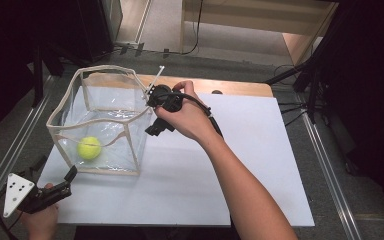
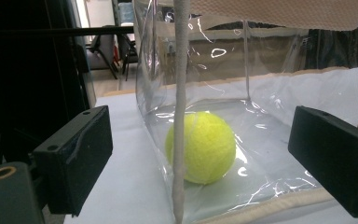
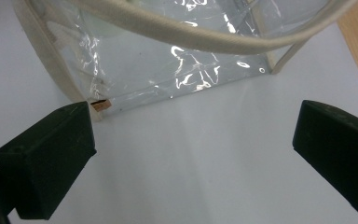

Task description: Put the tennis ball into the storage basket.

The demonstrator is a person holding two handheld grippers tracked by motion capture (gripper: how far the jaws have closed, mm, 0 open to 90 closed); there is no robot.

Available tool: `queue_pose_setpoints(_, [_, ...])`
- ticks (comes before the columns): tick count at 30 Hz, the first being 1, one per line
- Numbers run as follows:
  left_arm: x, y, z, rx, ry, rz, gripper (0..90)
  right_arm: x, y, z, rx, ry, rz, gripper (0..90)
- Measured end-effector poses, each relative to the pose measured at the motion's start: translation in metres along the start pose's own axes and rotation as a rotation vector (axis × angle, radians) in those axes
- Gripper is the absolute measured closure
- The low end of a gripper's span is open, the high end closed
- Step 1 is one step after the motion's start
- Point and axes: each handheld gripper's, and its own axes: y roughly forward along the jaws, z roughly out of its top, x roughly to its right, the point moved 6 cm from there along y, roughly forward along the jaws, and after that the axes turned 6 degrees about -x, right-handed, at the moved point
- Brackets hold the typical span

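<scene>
Item: yellow felt tennis ball lay inside clear plastic, beige-trimmed bag at counter's nine o'clock; right tool wide, empty, beside bag's three-o'clock wall; left tool wide, empty; drop judged complete; next, withdrawing clear.

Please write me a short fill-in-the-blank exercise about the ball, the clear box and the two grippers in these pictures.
1. The yellow-green tennis ball lies ____ the clear box.
2. The box stands on a ____ board.
3. The jaws of the right gripper stand ____, with nothing between them.
4. The left gripper points at the box's near ____.

Missing words: inside; white; open; corner
</scene>
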Motion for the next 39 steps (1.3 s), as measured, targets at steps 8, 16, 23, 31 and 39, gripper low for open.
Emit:
queue_pose_setpoints(8, [0.000,0.000,0.000,-0.003,0.001,0.000,6.8,-0.007,0.017,-0.005,0.015,-0.015,0.001,0.0])
queue_pose_setpoints(16, [0.000,0.000,0.000,-0.003,0.003,0.000,6.8,-0.014,0.030,-0.013,0.028,-0.008,-0.003,0.0])
queue_pose_setpoints(23, [0.000,0.000,0.000,-0.006,0.006,0.000,6.8,-0.021,0.040,-0.026,0.067,-0.005,0.005,0.0])
queue_pose_setpoints(31, [0.000,0.000,0.000,-0.008,0.009,0.001,6.8,-0.026,0.048,-0.049,0.119,0.009,-0.003,0.0])
queue_pose_setpoints(39, [0.000,0.000,0.000,-0.009,0.009,0.001,6.8,-0.028,0.052,-0.069,0.178,0.018,-0.018,0.0])
